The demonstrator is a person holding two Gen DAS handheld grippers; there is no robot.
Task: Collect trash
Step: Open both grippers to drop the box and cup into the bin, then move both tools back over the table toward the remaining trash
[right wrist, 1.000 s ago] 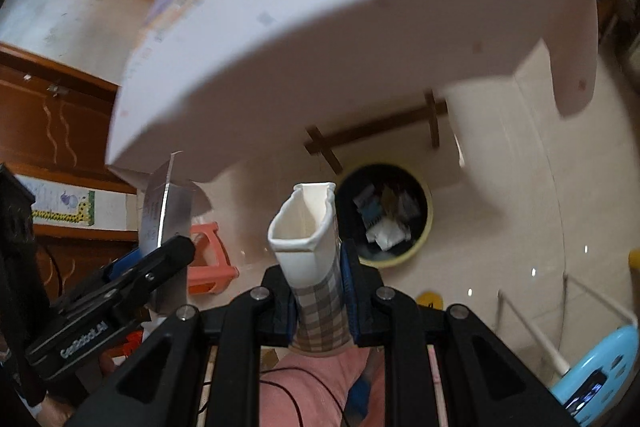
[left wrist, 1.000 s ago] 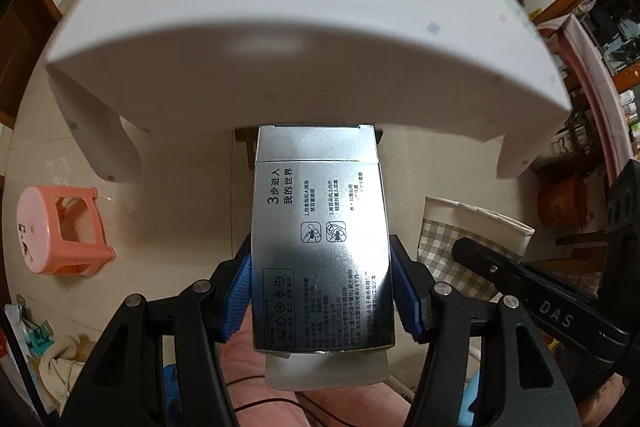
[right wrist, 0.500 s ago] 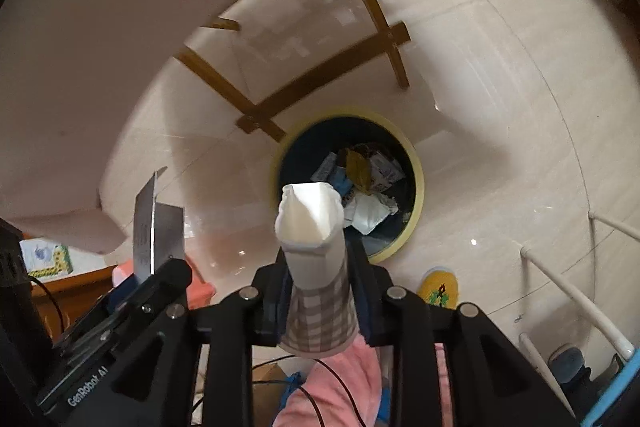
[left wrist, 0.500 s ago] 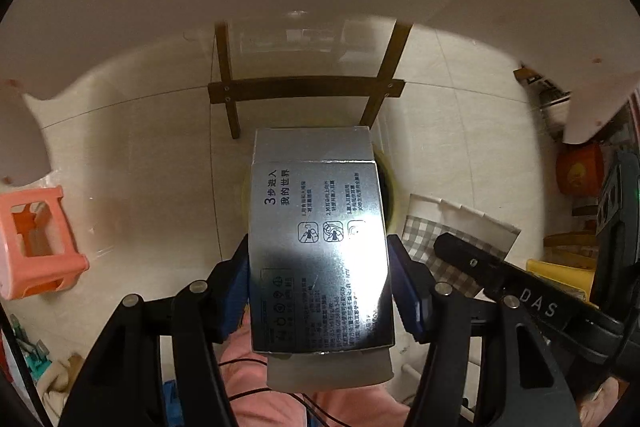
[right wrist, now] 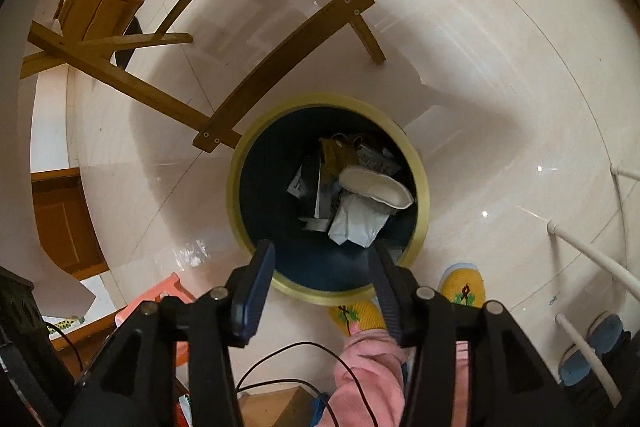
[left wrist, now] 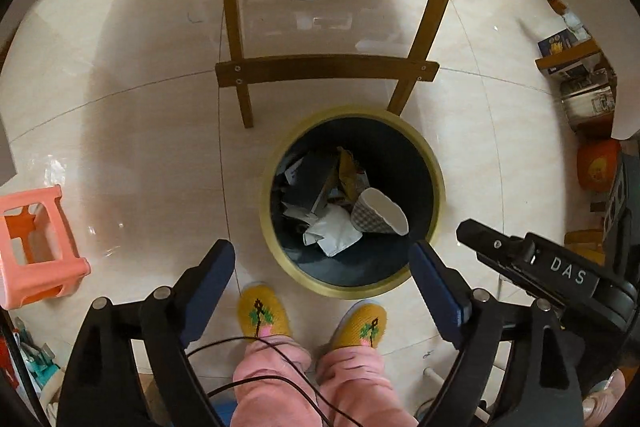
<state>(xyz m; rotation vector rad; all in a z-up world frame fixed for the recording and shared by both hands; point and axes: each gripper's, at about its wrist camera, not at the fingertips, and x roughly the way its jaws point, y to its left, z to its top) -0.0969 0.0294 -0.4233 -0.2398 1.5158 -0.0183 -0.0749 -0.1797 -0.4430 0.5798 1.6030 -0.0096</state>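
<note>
A checked paper cup (left wrist: 378, 213) with a white, squashed mouth lay on its side among crumpled papers inside the dark, yellow-rimmed bin (left wrist: 436, 167), centre frame. Left gripper (left wrist: 320, 279) and right gripper (right wrist: 320, 267) had just opened; their jaws stood apart, nothing between them.

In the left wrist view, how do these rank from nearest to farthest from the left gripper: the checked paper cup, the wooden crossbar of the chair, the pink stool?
From the left gripper:
1. Checked paper cup, in the bin, just above the gripper's right finger.
2. Wooden crossbar, straight beyond the bin.
3. Pink stool, at the far left edge.
</note>
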